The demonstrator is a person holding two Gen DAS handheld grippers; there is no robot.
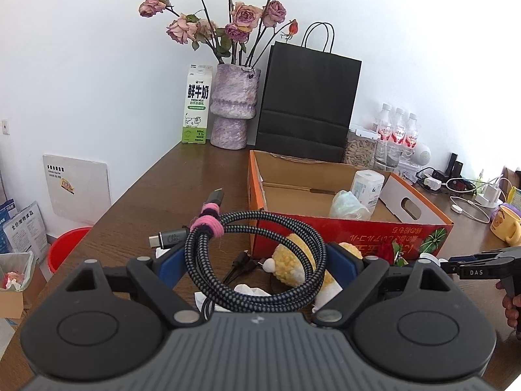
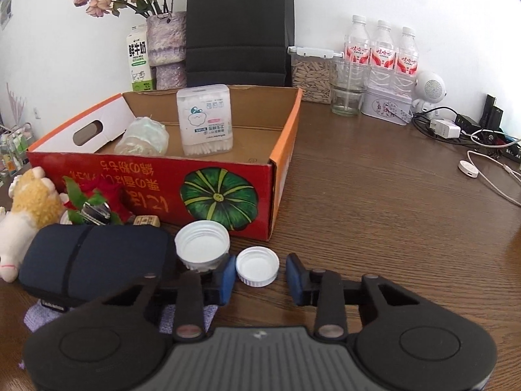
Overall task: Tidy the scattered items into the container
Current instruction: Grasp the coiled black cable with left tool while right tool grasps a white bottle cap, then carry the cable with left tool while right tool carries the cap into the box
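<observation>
My left gripper (image 1: pixel 260 260) is shut on a coiled dark braided cable (image 1: pixel 257 290) bound with a pink tie, held above a yellow-and-white plush toy (image 1: pixel 293 264) just in front of the red-and-orange cardboard box (image 1: pixel 351 234). In the box (image 2: pixel 283 137) stand a cotton-swab case (image 2: pixel 205 120) and a crumpled plastic wad (image 2: pixel 143 137). My right gripper (image 2: pixel 260 277) is open around a small white cap (image 2: pixel 257 265) on the table; its left pad is at the cap's rim, the right pad stands slightly off it. It also shows side-on as the right gripper (image 1: pixel 451 262).
Beside the cap lie a larger white lid (image 2: pixel 202 244), a dark pouch (image 2: pixel 94 260), a red fabric flower with keys (image 2: pixel 94 210) and the plush (image 2: pixel 29 208). A vase (image 1: pixel 231 110), milk carton (image 1: pixel 197 104), black bag (image 1: pixel 309 97), bottles (image 2: pixel 381 52), chargers (image 2: pixel 446 127) line the back.
</observation>
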